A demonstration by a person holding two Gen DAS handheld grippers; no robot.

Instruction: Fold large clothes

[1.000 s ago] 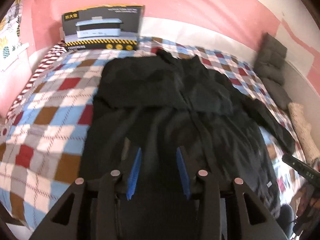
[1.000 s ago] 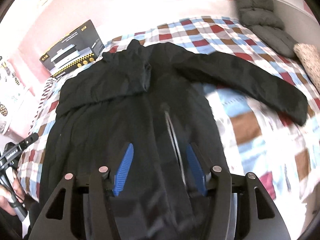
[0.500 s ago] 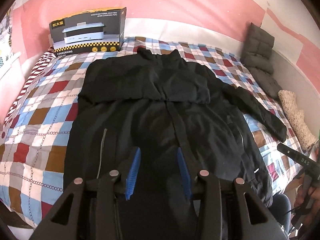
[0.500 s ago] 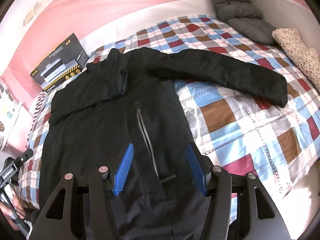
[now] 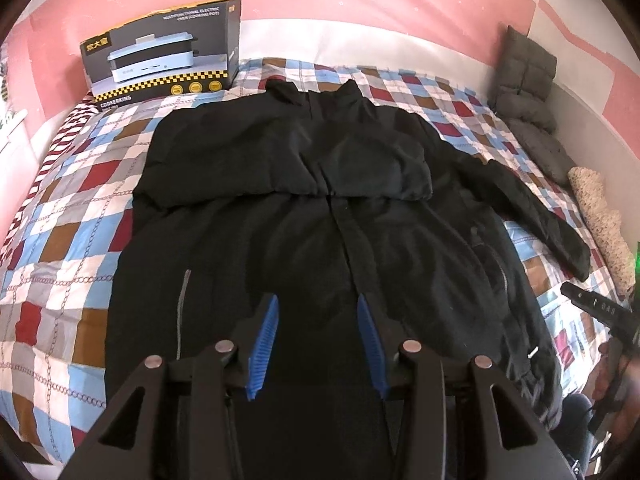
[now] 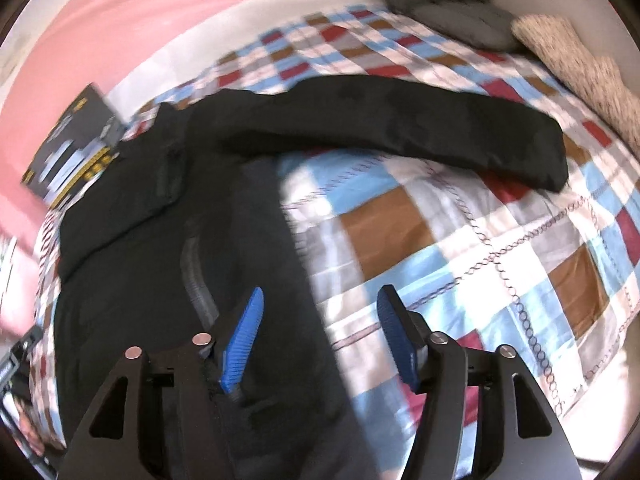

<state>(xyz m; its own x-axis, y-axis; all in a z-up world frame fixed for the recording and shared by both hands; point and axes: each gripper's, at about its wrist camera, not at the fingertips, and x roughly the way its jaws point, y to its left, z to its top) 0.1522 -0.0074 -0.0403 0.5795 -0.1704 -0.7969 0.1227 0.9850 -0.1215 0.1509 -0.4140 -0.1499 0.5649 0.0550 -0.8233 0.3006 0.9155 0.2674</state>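
Observation:
A large black jacket (image 5: 320, 200) lies front-up on a checkered bedspread (image 5: 60, 248). One sleeve is folded across its chest (image 5: 280, 160). The other sleeve (image 6: 420, 132) stretches out over the bedspread (image 6: 460, 240). My left gripper (image 5: 317, 300) hovers over the jacket's lower middle by the zip line, part open, with nothing between its blue pads (image 5: 264, 336). My right gripper (image 6: 322, 290) hangs over the jacket's side edge (image 6: 288, 240), one finger above the cloth and one above the bedspread. Its jaws are opening and grip nothing. The right wrist view is blurred.
A cooker box (image 5: 164, 64) leans on the pink wall at the head of the bed. A grey padded garment (image 5: 528, 92) and a beige knitted roll (image 5: 600, 216) lie along the bed's right side. The bed's near edge is just under both grippers.
My right gripper has swung right, from over the jacket's body to its side edge, rolled, and widened its jaws. My left gripper has drawn back a little, and more of the jacket shows.

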